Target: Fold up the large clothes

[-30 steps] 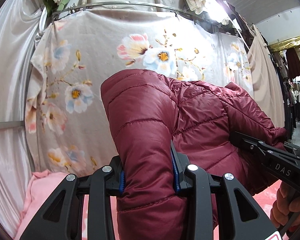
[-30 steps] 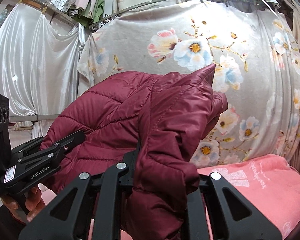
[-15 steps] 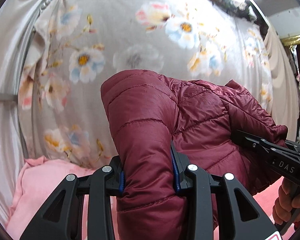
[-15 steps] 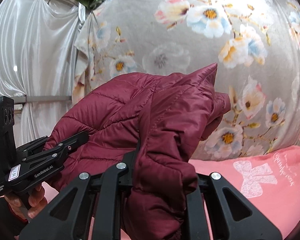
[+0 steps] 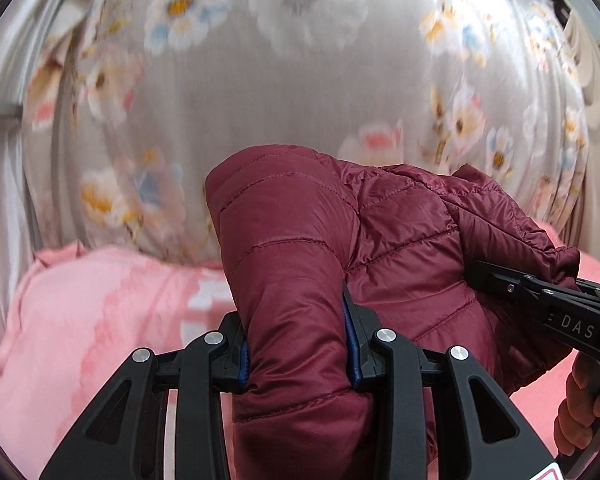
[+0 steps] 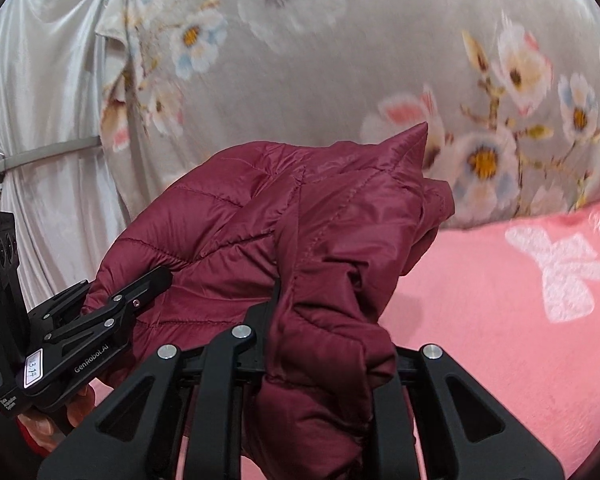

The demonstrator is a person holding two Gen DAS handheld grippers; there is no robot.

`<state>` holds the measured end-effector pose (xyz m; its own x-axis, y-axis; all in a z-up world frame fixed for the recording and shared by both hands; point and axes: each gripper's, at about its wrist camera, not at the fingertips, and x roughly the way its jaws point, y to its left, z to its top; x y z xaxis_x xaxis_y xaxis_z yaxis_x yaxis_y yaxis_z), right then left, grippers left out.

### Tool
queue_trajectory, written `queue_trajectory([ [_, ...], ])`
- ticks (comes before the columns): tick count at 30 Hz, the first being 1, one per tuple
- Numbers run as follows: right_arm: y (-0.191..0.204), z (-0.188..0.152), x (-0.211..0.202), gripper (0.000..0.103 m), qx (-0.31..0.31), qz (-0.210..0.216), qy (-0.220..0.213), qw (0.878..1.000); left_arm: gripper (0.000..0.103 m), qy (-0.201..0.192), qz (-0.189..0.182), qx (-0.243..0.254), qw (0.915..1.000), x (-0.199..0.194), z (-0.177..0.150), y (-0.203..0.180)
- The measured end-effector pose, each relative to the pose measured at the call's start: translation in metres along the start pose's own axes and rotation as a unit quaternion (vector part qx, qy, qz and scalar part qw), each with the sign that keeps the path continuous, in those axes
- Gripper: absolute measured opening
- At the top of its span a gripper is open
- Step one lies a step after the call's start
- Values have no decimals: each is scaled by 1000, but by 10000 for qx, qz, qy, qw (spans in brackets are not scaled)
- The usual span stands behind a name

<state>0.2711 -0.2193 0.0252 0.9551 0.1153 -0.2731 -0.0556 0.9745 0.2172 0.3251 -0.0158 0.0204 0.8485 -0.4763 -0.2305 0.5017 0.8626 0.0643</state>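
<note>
A dark red quilted puffer jacket (image 5: 400, 240) hangs bunched between my two grippers, held above a pink blanket (image 5: 100, 320). My left gripper (image 5: 298, 344) is shut on a thick fold of the jacket. My right gripper (image 6: 332, 344) is shut on another bunched fold of the jacket (image 6: 260, 232). Each gripper shows at the edge of the other's view: the right one (image 5: 540, 300) on the right, the left one (image 6: 100, 320) on the left. The jacket's lower part is hidden behind the fingers.
A grey floral sheet (image 6: 340, 60) hangs as a backdrop behind the pink blanket (image 6: 500, 320). White satin curtains (image 6: 40, 120) hang at the left. A person's hand (image 5: 588, 400) holds the right gripper's handle.
Both grippers have come down with the jacket. The backdrop has slid upward in view and more of the pink blanket shows below. Both grips are unchanged.
</note>
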Motion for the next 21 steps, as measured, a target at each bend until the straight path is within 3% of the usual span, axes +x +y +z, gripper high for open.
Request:
queue_trajectory([
  [10,-21,-56,52,16,328,-104,966,9947,35,941,24,49,9955,51,-57,4],
  [14,-36,-59,56,31,793,-35,1209,9895,47,1201,-7,-206,9925,54,-57,13],
  [16,-40,-61,49,38,854,-95,1355,9870,53,1526,47,-250,9880,55,-58,15],
  [19,-43,-61,26,50,840,-257,1460,9854,63,2063,456,-294,9770,41,-55,23],
  [20,-45,-61,14,59,866,-428,1437,9849,63,2103,595,-323,9753,34,-53,26],
  [21,-48,-59,-1,61,929,-615,1381,9841,63,2129,688,-346,9740,25,-50,29],
])
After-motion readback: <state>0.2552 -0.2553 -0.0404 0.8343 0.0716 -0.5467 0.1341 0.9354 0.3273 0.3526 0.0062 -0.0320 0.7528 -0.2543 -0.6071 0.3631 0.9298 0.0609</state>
